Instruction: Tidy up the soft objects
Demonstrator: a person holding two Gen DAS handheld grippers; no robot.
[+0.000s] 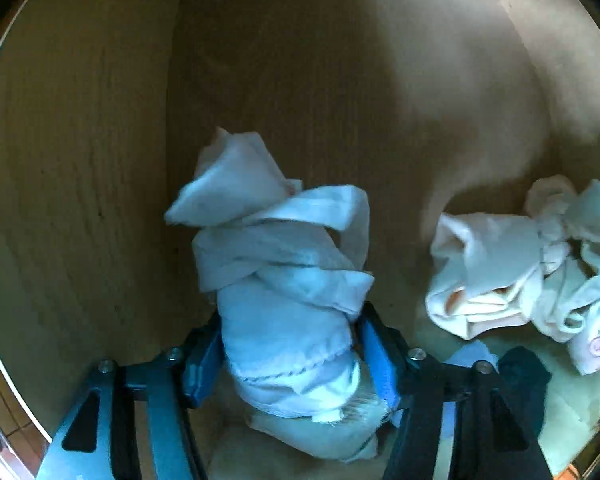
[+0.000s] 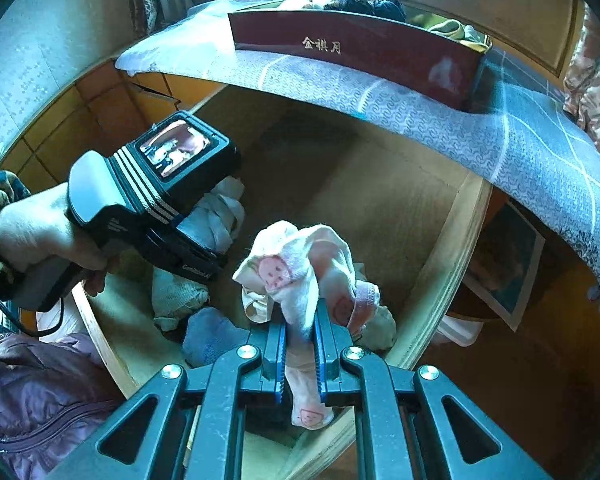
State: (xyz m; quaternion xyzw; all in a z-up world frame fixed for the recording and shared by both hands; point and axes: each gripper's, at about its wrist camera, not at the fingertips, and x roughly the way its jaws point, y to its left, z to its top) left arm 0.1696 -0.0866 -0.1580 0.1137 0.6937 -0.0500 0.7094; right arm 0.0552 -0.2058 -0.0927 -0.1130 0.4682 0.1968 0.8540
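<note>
A rolled white cloth bundle (image 1: 284,280) stands on the floor of a wooden drawer (image 1: 300,80). My left gripper (image 1: 290,320) points straight down over it. Its blue pads (image 1: 204,356) press the bundle's lower part from both sides. In the right wrist view a hand (image 2: 36,232) holds the left gripper's body (image 2: 140,192) over the drawer. My right gripper (image 2: 300,320) is shut on a pink-and-white sock (image 2: 296,276) with a pink face print. It holds the sock above the drawer's near side.
A heap of pale socks (image 1: 520,272) and a dark sock (image 1: 524,376) lie to the right in the drawer. A blue-grey sock (image 2: 210,336) lies near its front. A dark red box (image 2: 360,52) of clothes stands on the patterned cloth (image 2: 500,140) above. A purple jacket (image 2: 40,392) is at lower left.
</note>
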